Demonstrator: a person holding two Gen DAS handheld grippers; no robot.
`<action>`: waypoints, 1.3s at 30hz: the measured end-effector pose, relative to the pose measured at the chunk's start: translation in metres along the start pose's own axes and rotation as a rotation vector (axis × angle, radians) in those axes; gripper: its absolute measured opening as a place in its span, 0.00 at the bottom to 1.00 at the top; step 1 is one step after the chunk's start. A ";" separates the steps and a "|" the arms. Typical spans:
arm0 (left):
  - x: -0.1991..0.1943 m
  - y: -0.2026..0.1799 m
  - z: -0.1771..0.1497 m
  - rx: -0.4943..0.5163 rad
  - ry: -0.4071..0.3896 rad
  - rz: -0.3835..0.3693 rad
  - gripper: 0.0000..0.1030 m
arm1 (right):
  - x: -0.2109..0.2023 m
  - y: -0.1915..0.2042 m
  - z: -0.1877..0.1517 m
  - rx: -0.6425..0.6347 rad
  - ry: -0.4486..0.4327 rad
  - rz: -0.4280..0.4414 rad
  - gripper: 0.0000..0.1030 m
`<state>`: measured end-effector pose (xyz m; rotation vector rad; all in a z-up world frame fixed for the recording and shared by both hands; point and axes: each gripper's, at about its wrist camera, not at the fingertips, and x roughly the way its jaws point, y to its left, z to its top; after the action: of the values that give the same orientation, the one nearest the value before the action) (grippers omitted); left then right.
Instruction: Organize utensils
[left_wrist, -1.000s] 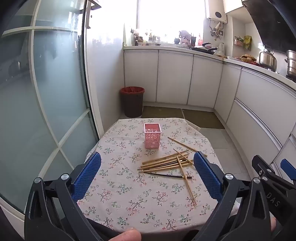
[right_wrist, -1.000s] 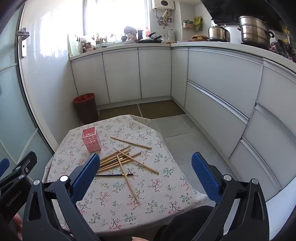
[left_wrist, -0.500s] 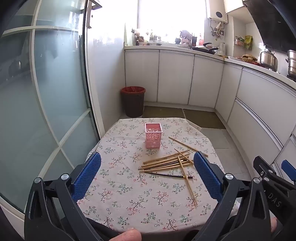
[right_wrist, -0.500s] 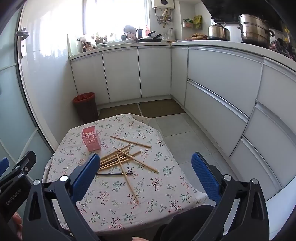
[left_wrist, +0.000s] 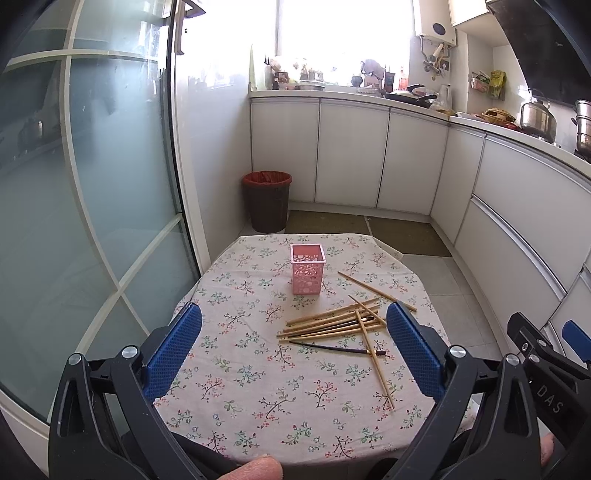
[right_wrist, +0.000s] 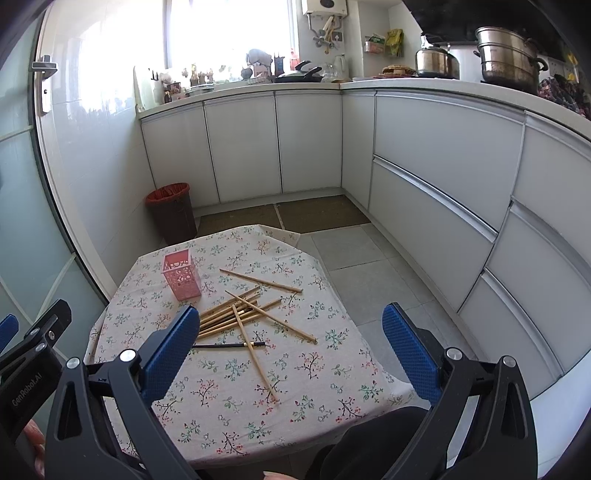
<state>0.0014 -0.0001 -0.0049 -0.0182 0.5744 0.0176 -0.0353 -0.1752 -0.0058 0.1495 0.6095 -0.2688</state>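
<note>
A pink perforated holder (left_wrist: 308, 273) (right_wrist: 182, 273) stands upright and empty on a table with a floral cloth (left_wrist: 236, 354) (right_wrist: 317, 373). Right of it lie several scattered wooden chopsticks (left_wrist: 332, 325) (right_wrist: 236, 312) and one dark chopstick (left_wrist: 332, 348) (right_wrist: 229, 345). My left gripper (left_wrist: 293, 350) hovers open above the table's near edge, nothing between its blue pads. My right gripper (right_wrist: 290, 350) is open too, held above the table's near right side, empty. Each gripper shows at the edge of the other's view.
A dark bin with a red liner (left_wrist: 266, 201) (right_wrist: 171, 212) stands on the floor beyond the table. White cabinets (right_wrist: 424, 177) run along the back and right. A glass sliding door (left_wrist: 92, 221) is close on the left. Tiled floor (right_wrist: 354, 258) lies right of the table.
Both views have shifted very slightly; the table and chopsticks sit almost where they were. Both grippers stay open and empty.
</note>
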 end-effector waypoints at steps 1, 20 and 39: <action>0.000 0.000 0.000 0.001 0.000 0.000 0.93 | 0.000 0.000 0.000 0.000 0.001 0.000 0.94; -0.001 0.003 0.000 -0.003 -0.003 0.000 0.93 | 0.000 0.000 -0.002 -0.003 0.001 0.002 0.94; -0.005 0.001 0.000 -0.006 -0.004 0.000 0.93 | -0.001 0.000 -0.002 -0.003 0.001 0.001 0.94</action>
<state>-0.0029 0.0006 -0.0022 -0.0237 0.5708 0.0190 -0.0370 -0.1750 -0.0073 0.1467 0.6113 -0.2670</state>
